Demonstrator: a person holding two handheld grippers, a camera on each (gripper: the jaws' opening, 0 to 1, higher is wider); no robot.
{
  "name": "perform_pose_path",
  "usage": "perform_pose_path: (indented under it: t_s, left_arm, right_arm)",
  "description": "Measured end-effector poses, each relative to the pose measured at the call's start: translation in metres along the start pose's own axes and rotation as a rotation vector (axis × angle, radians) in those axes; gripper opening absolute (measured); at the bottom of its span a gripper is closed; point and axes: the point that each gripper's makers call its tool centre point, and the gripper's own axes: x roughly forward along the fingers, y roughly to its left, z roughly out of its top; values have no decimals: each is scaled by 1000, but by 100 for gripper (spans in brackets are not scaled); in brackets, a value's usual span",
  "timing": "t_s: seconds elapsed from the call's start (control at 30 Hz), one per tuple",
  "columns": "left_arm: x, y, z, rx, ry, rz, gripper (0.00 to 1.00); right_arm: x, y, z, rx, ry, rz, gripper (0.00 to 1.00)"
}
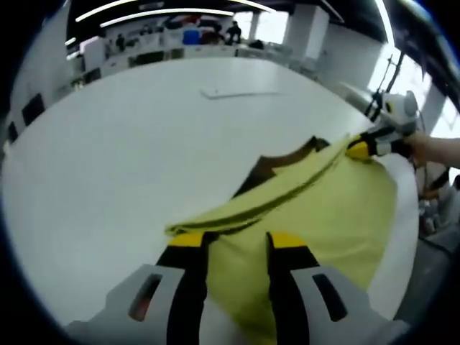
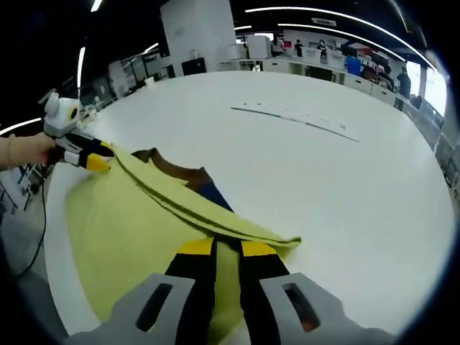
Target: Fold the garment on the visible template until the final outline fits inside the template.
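On the white table (image 1: 129,144) — both grippers (image 1: 233,241) (image 2: 226,248) pinch the yellow garment (image 1: 338,208).

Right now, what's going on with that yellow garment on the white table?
A person is folding a yellow garment on a white table with two handheld grippers. The left gripper and the right gripper each pinch one end of the same long fabric edge, which is lifted between them. A dark layer shows underneath near the fold. The fold looks unfinished; a marked line lies farther back on the table.
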Motion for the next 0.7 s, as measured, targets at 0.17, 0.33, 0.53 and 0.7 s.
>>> perform_pose_path:
  t_s: [0.17, 0.33, 0.53, 0.7]
  left_arm:
    - [6, 6, 7, 4, -2, 5, 30]
    - [11, 12, 16, 6, -9, 11, 29]
    - [22, 19, 22, 15, 5, 20, 27]
    - [25, 22, 26, 14, 2, 26, 27]
  right_arm:
    - [4, -8, 7, -9, -4, -8, 11]
    - [8, -19, 10, -23, 3, -17, 11]
    - [12, -28, 15, -32, 6, -29, 11]
    - [15, -32, 16, -61, 13, -38, 7]
